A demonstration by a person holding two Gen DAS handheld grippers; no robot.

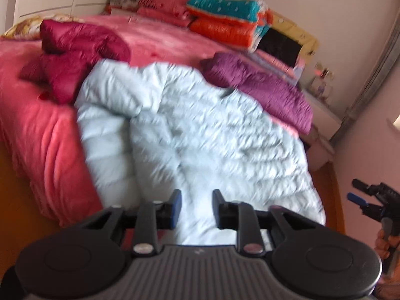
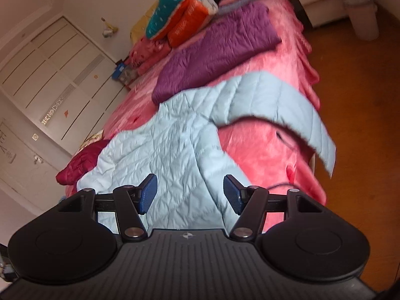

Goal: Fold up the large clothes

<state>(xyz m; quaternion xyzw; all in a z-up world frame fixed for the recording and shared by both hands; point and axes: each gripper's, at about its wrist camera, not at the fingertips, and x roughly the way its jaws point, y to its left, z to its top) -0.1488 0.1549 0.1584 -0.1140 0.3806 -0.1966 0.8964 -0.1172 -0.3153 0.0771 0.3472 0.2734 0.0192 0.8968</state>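
A pale blue quilted jacket lies spread on the pink bed, its hem at the near edge. One sleeve lies bent across its left side. In the right wrist view the jacket has its other sleeve hanging out over the bed's right edge. My left gripper is over the hem, open by a narrow gap, with nothing pinched between the pads. My right gripper stands wide open above the jacket's lower part, holding nothing. It also shows at the left wrist view's right edge as the right gripper, held in a hand.
A dark red jacket lies at the bed's far left and a purple one at the right. Folded quilts are stacked at the head. A white wardrobe stands behind. Wooden floor and a white bin lie to the right.
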